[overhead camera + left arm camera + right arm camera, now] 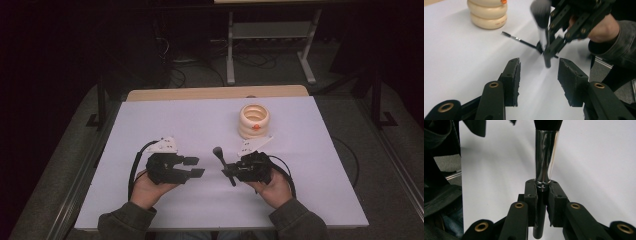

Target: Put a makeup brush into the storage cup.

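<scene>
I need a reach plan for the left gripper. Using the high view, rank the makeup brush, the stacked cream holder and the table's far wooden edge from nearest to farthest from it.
From the left gripper:
1. Makeup brush, just to its right, clamped in the right gripper.
2. Stacked cream holder, farther back and to the right.
3. Far wooden edge, at the back of the table.

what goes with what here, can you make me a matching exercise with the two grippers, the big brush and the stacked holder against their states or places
Things:
1. left gripper
2. right gripper
3. large brush
4. cream ringed holder

States or places:
a. stands alone at the far side of the white mat, an orange spot on it
b. jaws apart, nothing between them
c. jaws closed on a black handle
d. clamped below its silver ferrule, dark bristles away from the jaws

Pairs: 1-b, 2-c, 3-d, 4-a
</scene>
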The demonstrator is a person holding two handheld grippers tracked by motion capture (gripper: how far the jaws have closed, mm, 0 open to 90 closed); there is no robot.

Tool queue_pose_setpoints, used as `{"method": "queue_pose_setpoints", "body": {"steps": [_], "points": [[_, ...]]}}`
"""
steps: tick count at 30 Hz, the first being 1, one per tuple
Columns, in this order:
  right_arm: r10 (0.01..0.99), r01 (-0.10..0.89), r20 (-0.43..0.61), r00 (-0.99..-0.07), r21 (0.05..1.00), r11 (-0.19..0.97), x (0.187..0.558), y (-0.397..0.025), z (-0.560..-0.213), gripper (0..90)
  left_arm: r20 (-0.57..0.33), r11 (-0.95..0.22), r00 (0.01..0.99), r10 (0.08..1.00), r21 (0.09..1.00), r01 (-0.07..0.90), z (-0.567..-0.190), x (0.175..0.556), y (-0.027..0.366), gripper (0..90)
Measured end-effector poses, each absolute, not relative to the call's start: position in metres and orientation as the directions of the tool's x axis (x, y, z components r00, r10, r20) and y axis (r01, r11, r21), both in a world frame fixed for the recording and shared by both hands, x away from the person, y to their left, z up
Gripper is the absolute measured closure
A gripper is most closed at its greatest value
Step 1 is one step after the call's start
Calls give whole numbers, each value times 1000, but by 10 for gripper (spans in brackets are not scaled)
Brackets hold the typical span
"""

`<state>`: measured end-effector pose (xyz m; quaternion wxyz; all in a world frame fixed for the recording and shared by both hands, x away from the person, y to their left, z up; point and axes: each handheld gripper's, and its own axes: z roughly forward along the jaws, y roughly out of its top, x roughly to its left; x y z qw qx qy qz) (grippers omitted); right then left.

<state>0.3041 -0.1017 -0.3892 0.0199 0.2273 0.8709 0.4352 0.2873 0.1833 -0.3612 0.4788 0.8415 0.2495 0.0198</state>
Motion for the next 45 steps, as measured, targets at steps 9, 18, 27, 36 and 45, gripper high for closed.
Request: {"method": "queue_pose_setpoints", "body": {"steps": [9, 18, 27, 36, 45], "points": [[438, 409, 192, -878, 777, 479, 311, -120, -388, 782, -191, -403, 860, 473, 821, 404, -375, 282, 196, 495], [452, 420, 198, -870, 779, 466, 317, -130, -386, 782, -143, -424, 852, 503, 818, 388, -382, 277, 198, 469], [461, 426, 207, -863, 789, 442, 321, -142, -380, 782, -108, -442, 848, 519, 814, 375, -386, 277, 204, 447], [456, 424, 210, -865, 792, 440, 323, -144, -378, 782, -86, -451, 842, 532, 813, 368, -388, 276, 208, 426], [455, 426, 216, -864, 796, 431, 325, -150, -373, 782, -77, -447, 833, 548, 815, 370, -389, 276, 211, 411]]}}
